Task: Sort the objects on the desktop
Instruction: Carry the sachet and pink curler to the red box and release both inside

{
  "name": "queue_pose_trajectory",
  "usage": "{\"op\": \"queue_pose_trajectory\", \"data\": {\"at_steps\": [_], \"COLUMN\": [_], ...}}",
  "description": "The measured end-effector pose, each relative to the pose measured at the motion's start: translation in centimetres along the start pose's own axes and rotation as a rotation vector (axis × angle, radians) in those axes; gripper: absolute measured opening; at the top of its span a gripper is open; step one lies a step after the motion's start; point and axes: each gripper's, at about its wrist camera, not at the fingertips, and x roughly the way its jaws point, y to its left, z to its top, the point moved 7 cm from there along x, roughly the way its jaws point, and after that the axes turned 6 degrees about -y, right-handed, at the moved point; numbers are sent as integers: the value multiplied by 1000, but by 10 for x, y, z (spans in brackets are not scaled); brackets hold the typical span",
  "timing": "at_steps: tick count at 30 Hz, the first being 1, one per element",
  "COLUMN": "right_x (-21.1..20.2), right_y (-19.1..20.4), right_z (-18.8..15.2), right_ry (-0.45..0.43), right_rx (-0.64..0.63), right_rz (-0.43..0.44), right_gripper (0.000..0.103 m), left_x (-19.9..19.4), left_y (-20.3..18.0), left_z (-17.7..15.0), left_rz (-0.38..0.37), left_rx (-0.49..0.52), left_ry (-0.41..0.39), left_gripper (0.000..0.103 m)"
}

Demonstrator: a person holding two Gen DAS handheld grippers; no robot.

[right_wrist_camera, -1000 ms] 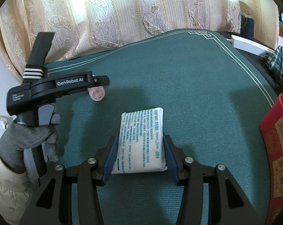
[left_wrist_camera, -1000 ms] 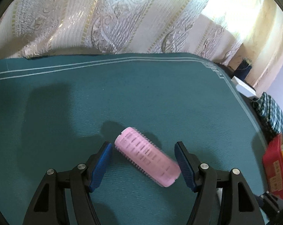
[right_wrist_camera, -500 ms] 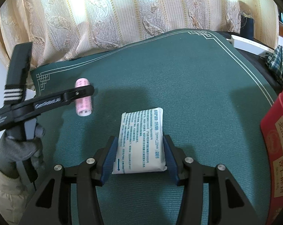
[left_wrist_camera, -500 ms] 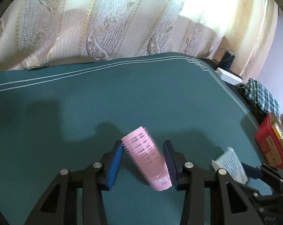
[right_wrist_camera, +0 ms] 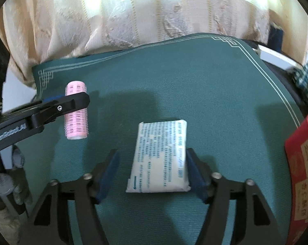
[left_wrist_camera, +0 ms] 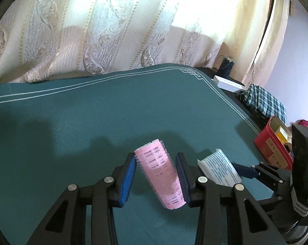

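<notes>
Left gripper (left_wrist_camera: 157, 175) closing on pink bristled cylindrical hair roller (left_wrist_camera: 159, 176), pads pressing it. Right gripper (right_wrist_camera: 152, 171) opening astride white printed plastic packet (right_wrist_camera: 161, 157); left pad clear.

"GenRobot.AI" on left tongs (right_wrist_camera: 58, 110)

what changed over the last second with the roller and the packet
The left gripper closed its fingers on the pink roller and lifted it off the green mat; it now hangs tilted in the grip, jaws still closing. The right gripper is opening: its fingers have spread away from the white packet, letting it go. The packet lies where it was on the mat, and the red box has not moved.
</notes>
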Motion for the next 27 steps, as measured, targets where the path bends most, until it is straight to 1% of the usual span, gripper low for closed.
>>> {"op": "queue_pose_trajectory", "data": {"at_steps": [1,3,5,6,12,18,24,27], "right_x": [1,2,1,1,-8,-38,-70,-94], "right_y": [3,4,-1,-4,-10,-17,-35,-47], "right_z": [-1,-2,-5,-7,-16,-13,-15,-15], "right_ry": [4,4,-3,-8,-23,-73,-114,-151], "right_rx": [-23,-35,-31,-28,28,71,109,128], "right_rz": [-21,-32,-57,-72,-29,-16,-28,-42], "right_gripper": [72,70,51,51,50,51,51,51], "left_x": [0,-2,-8,-11,-25,-33,-38,-40], "left_y": [-1,-1,-1,-1,-6,-21,-50,-69], "left_z": [-2,-5,-7,-8,-8,-8,-8,-8], "left_rz": [-1,-2,-6,-7,-14,-30,-70,-93], "left_rx": [-2,-8,-19,-21,-25,-18,9,29], "left_ry": [4,6,0,-3,-20,-28,-29,-29], "left_gripper": [41,41,41,41,41,41,41,42]}}
